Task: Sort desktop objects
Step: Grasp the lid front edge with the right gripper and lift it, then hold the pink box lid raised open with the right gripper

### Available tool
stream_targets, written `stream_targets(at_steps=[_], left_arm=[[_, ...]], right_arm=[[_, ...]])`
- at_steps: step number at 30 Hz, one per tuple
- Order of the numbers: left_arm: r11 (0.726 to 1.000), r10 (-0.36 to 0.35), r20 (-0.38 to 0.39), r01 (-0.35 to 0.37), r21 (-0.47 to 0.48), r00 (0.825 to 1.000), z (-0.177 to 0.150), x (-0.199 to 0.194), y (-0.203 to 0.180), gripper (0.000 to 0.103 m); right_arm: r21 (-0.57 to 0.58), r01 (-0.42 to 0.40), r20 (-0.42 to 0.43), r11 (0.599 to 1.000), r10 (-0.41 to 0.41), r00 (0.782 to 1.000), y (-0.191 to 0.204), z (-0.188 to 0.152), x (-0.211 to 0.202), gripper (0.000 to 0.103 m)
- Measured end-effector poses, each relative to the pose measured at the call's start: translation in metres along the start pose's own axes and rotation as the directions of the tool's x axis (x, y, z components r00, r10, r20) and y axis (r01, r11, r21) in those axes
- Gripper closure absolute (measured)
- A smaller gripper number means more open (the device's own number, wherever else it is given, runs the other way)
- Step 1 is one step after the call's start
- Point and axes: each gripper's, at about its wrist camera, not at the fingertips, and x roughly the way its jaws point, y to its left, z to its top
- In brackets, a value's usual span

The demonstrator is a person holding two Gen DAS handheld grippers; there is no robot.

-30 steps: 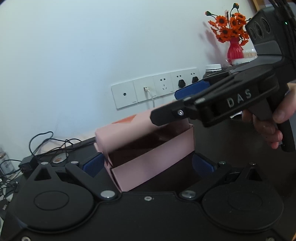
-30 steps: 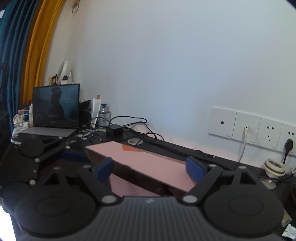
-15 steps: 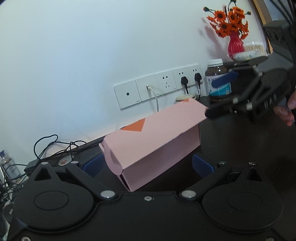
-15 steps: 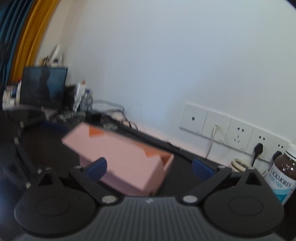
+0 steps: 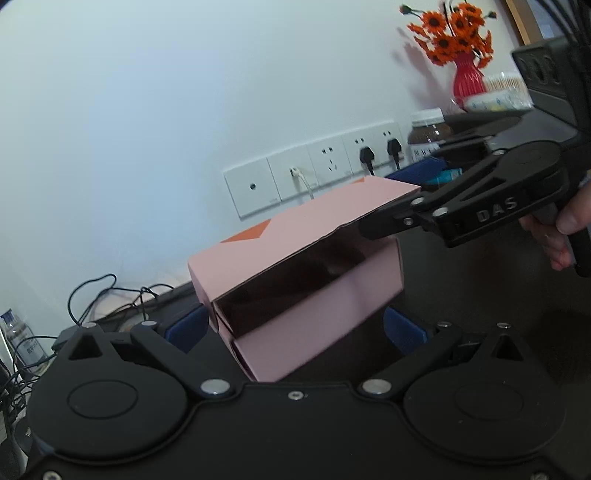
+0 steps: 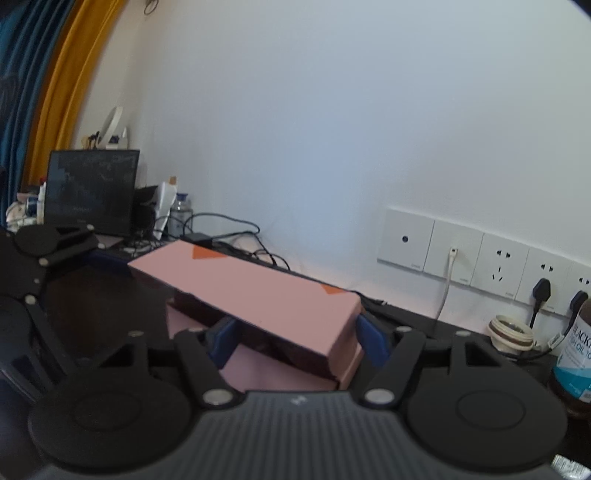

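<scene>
One pink box (image 5: 314, 258), one brown bottle (image 5: 428, 134), two claws (both black), one vase (image 5: 468, 79).

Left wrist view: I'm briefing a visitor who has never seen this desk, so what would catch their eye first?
The pink cardboard box in the middle of the dark desk, its lid ajar, lies between the left hand-held gripper pads. The right hand-held gripper reaches in from the right, jaws around the lid's far end. On the right by the white wall, orange flowers stand in a red vase.

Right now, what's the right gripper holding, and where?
The pink cardboard box, by its raised lid's end, between the right gripper's jaws, which just closed further.
</scene>
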Motion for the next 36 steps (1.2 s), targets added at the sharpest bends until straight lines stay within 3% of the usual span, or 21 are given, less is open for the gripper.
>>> stream_targets(at_steps=[17,25,36], left_arm=[[1.0,0.011,-0.044,-0.011,0.009,0.999,-0.008,-0.01,0.006,0.0],[0.999,0.018,-0.085,-0.015,0.035,0.996,-0.016,-0.01,0.0,0.0],[0.999,-0.014,-0.099,0.011,-0.032,0.995,0.002,-0.014,0.015,0.0]], right_arm=[[0.165,-0.083,-0.023,0.983,0.088,0.996,0.008,0.005,-0.018,0.035],[0.167,-0.081,-0.037,0.983,0.088,0.995,0.017,-0.005,-0.021,0.035],[0.235,-0.063,-0.063,0.97,0.08,0.995,0.018,0.009,-0.023,0.035]])
